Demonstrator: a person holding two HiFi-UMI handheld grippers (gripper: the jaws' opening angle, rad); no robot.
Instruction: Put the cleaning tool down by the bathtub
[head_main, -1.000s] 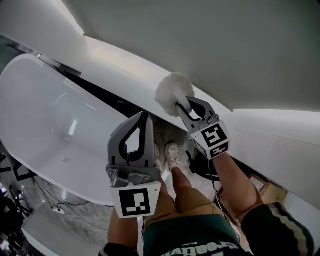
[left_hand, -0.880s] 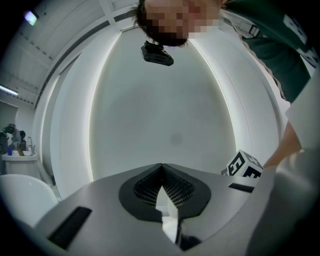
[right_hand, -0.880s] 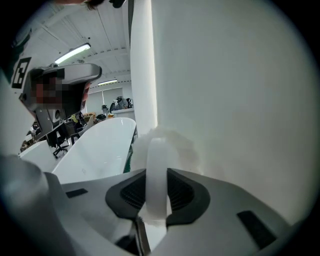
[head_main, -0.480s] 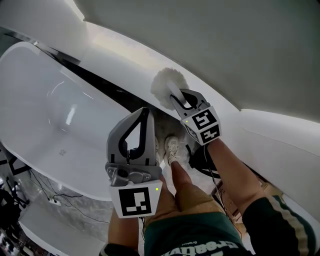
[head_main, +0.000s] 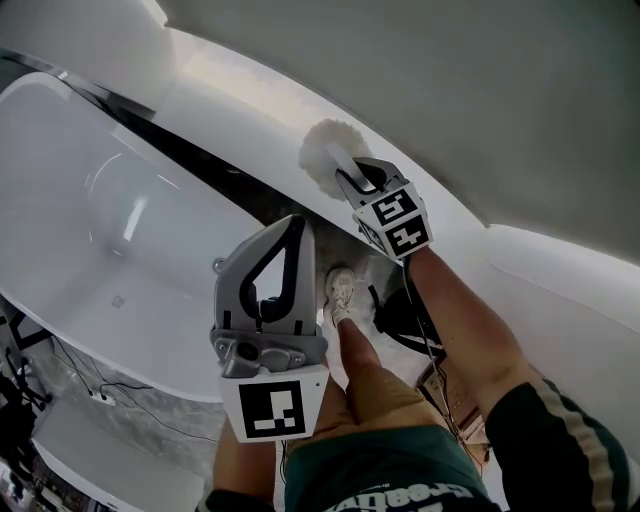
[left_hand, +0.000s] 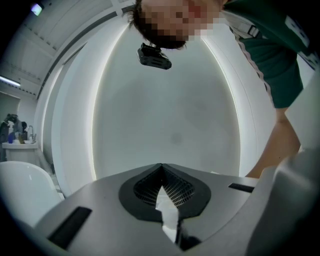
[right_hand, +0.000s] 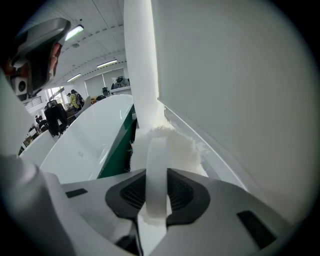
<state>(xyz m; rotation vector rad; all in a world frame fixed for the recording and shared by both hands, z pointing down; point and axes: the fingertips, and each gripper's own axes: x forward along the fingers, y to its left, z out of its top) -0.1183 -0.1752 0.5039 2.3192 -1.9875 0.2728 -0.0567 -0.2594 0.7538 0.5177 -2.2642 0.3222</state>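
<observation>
Close under the head camera: left gripper (head_main: 292, 232), jaws pressed together, nothing between them, tips near the rim of the white bathtub (head_main: 90, 230). Just beyond, past a pale shoe (head_main: 343, 290): right gripper (head_main: 350, 176), clamped on the flat white handle of the cleaning tool (head_main: 326, 152). Holds the tool's fluffy white head at the white ledge (head_main: 225, 105) beside the tub, across a dark gap (head_main: 215, 180) from the basin; contact with the ledge unclear. Farther back, plain grey wall (head_main: 450, 80).
</observation>
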